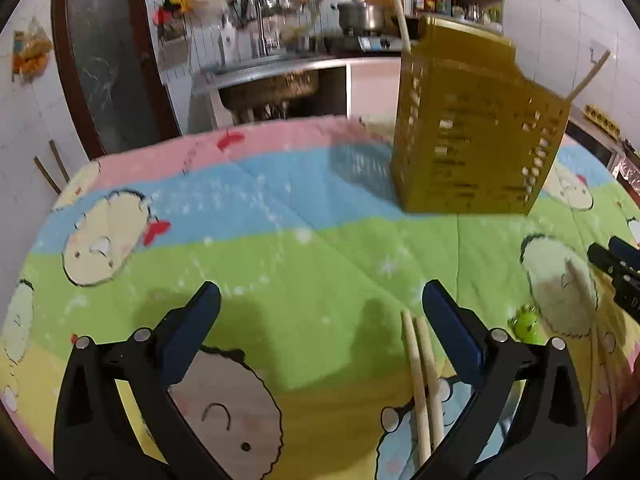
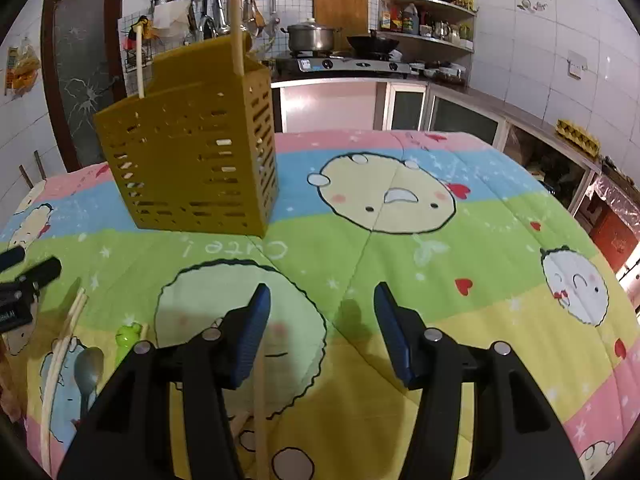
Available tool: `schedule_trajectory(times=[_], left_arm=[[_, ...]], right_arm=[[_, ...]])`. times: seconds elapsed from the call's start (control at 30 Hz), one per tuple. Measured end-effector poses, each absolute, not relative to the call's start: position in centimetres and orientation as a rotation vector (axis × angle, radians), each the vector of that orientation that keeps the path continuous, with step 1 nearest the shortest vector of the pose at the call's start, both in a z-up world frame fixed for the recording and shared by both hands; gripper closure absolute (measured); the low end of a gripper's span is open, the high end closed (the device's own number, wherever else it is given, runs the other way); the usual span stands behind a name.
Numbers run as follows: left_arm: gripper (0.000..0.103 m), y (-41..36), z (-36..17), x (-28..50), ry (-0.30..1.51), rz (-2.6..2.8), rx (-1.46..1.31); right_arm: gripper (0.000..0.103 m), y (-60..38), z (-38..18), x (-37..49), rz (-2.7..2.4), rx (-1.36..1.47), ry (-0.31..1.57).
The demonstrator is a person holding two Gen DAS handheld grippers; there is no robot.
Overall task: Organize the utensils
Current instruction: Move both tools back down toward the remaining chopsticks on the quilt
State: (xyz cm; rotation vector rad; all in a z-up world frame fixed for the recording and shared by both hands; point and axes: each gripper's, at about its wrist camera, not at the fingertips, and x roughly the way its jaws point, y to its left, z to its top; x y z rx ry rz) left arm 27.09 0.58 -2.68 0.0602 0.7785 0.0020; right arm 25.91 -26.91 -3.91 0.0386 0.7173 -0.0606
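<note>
A mustard-yellow slotted utensil holder (image 1: 472, 128) stands on the cartoon-print cloth (image 1: 320, 248), with chopsticks (image 1: 398, 4) sticking up out of it; it also shows in the right wrist view (image 2: 192, 152). My left gripper (image 1: 320, 300) is open and empty, low over the cloth. A pair of wooden chopsticks (image 1: 424, 384) lies just inside its right finger. My right gripper (image 2: 322, 300) is open and empty. A single chopstick (image 2: 261, 412) lies under its left finger. A chopstick pair (image 2: 60, 348), a grey spoon (image 2: 88, 372) and a green frog-topped utensil (image 2: 127, 340) lie at left.
The cloth covers a table; its far edge faces a kitchen counter with a sink (image 1: 272, 80), a stove and pot (image 2: 312, 36). A dark door (image 1: 104, 60) stands at back left. The other gripper shows at each view's edge (image 1: 616, 276) (image 2: 20, 288).
</note>
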Motion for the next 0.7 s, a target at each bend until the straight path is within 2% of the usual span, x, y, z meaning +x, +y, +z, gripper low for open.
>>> schedule_trajectory(times=[0.7], left_arm=[[0.005,0.5,-5.5,27.6,0.903,-0.01,0.039]], right_arm=[[0.05,-25.5,-5.2,25.6,-0.013,0.038,0.817]])
